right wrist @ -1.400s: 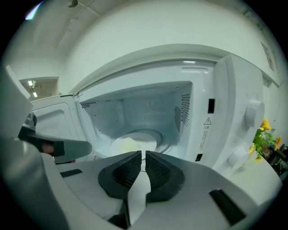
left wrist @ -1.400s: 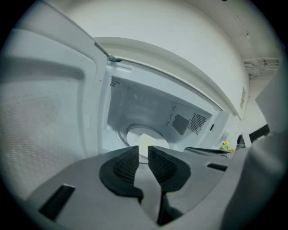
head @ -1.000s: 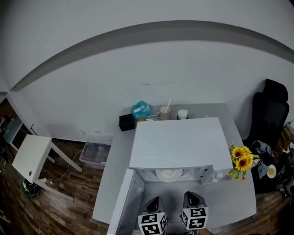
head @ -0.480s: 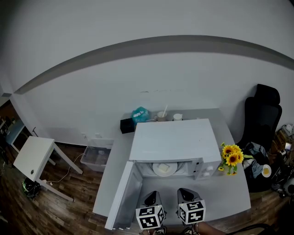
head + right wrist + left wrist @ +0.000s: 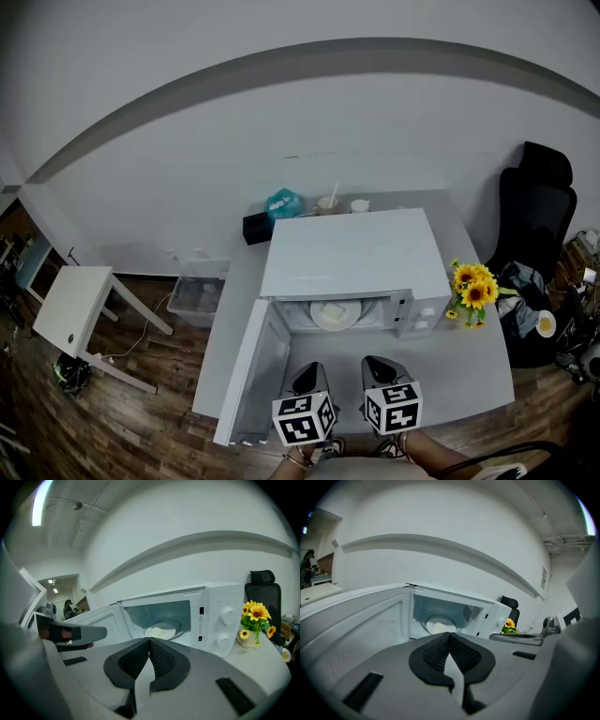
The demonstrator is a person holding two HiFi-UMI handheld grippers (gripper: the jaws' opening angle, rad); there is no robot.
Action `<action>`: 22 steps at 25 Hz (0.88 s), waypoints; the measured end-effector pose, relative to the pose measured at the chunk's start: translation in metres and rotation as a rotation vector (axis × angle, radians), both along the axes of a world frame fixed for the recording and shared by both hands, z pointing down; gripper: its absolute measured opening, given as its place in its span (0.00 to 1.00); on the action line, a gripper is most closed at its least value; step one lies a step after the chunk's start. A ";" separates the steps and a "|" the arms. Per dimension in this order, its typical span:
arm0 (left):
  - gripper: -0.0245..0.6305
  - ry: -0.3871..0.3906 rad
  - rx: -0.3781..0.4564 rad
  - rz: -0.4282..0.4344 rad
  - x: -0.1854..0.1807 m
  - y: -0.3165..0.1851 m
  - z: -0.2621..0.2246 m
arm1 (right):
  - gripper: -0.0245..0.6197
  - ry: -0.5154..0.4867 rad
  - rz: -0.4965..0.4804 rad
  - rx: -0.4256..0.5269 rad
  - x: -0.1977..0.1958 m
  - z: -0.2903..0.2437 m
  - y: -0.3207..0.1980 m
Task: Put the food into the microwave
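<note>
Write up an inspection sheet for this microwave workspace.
Surface: grey table, carrying the microwave.
Job's things: white microwave, door swung open; plate of food inside.
Clutter: sunflowers right of the microwave; black box, teal bag, two cups behind it.
Grippers: left gripper and right gripper both shut, empty, before the open microwave.
Cables: thin cable on floor by side table.
Surroundings: black chair, white side table, clear bin, wood floor.
</note>
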State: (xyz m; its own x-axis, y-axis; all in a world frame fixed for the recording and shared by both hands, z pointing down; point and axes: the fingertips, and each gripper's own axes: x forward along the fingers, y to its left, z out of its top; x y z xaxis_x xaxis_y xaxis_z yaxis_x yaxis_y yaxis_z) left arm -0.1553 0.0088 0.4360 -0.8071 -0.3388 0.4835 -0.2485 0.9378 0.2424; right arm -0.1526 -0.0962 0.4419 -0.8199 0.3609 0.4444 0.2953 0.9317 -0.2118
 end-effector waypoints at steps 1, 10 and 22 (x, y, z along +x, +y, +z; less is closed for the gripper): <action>0.04 0.001 0.004 0.001 -0.001 0.000 0.000 | 0.06 0.001 0.000 0.000 -0.001 0.000 0.000; 0.04 0.014 0.000 0.005 -0.004 -0.002 0.003 | 0.06 0.008 0.004 0.011 -0.003 0.001 -0.001; 0.04 0.029 0.020 0.008 -0.003 -0.004 0.005 | 0.06 -0.004 0.005 0.010 -0.003 -0.001 0.003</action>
State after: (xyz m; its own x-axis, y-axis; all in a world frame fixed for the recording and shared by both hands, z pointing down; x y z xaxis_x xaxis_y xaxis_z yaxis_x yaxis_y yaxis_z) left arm -0.1587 0.0051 0.4415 -0.7899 -0.3554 0.4997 -0.2486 0.9306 0.2687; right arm -0.1552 -0.0929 0.4410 -0.8236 0.3525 0.4444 0.2916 0.9351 -0.2013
